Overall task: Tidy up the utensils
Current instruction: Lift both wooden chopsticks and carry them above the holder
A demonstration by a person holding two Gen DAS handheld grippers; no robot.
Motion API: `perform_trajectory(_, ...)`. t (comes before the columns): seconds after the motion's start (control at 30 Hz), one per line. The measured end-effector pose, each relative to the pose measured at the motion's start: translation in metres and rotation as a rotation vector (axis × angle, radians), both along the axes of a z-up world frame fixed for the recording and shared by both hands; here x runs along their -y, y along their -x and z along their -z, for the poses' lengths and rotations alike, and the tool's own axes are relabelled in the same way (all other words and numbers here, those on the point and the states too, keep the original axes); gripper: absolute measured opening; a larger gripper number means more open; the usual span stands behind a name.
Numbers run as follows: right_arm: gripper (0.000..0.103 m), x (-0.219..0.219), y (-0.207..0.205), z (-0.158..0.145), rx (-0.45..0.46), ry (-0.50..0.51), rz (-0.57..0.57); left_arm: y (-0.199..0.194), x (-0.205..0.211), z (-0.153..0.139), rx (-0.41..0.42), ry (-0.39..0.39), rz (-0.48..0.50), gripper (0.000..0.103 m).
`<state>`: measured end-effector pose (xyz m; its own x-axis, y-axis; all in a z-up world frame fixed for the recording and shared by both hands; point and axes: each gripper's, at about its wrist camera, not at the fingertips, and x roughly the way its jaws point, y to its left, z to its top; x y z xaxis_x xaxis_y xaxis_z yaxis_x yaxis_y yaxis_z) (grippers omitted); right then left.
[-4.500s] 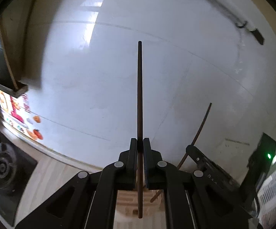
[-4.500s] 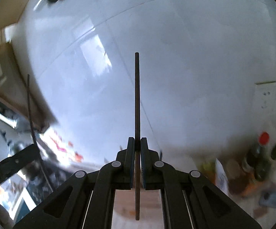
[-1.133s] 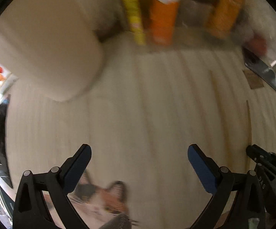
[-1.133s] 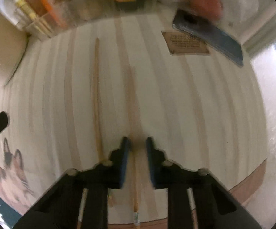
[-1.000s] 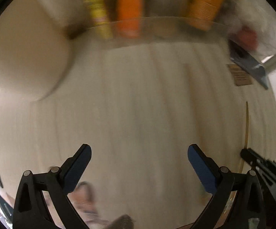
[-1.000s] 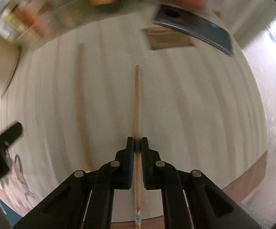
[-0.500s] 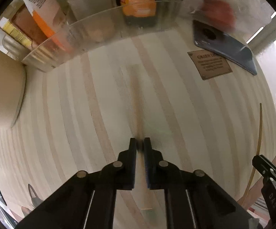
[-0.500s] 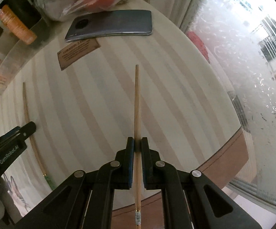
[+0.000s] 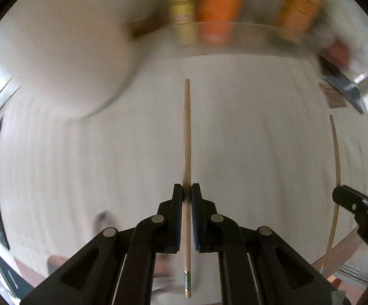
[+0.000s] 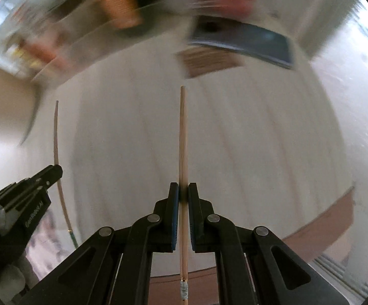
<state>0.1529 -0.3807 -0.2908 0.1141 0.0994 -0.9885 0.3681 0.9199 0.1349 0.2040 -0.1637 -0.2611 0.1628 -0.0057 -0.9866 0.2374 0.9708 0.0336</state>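
Left gripper (image 9: 186,193) clenched on a pale wooden chopstick (image 9: 187,137), fingers (image 9: 177,200) pinching it partway along. Long axis straight ahead in line with the fingers, tip toward blurred bottles (image 9: 219,7) at the far end of the striped worktop (image 9: 260,139), green-banded butt trailing back. Right gripper (image 10: 183,193) likewise clamped on a second chopstick (image 10: 182,137), same forward heading, tip toward a dark phone (image 10: 245,43) and a brown card (image 10: 209,62). Both sticks held above the worktop, side by side and apart, roughly parallel.
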Motion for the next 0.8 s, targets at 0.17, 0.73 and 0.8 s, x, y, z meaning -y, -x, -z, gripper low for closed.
perform_trajectory(0.17,0.008,-0.071,-0.009,-0.006,0.010,-0.066,-0.107,0.012,-0.084,-0.004,0.004,-0.028,-0.137,0.004)
perform_trajectory(0.73,0.007,-0.195,-0.064,-0.109,0.313,-0.158,-0.247,0.010,-0.168,-0.170,0.402,0.209,-0.282,0.004)
perform_trajectory(0.8,0.007,-0.190,-0.071,-0.146,0.408,-0.166,-0.228,0.002,-0.170,-0.197,0.458,0.254,-0.281,0.004)
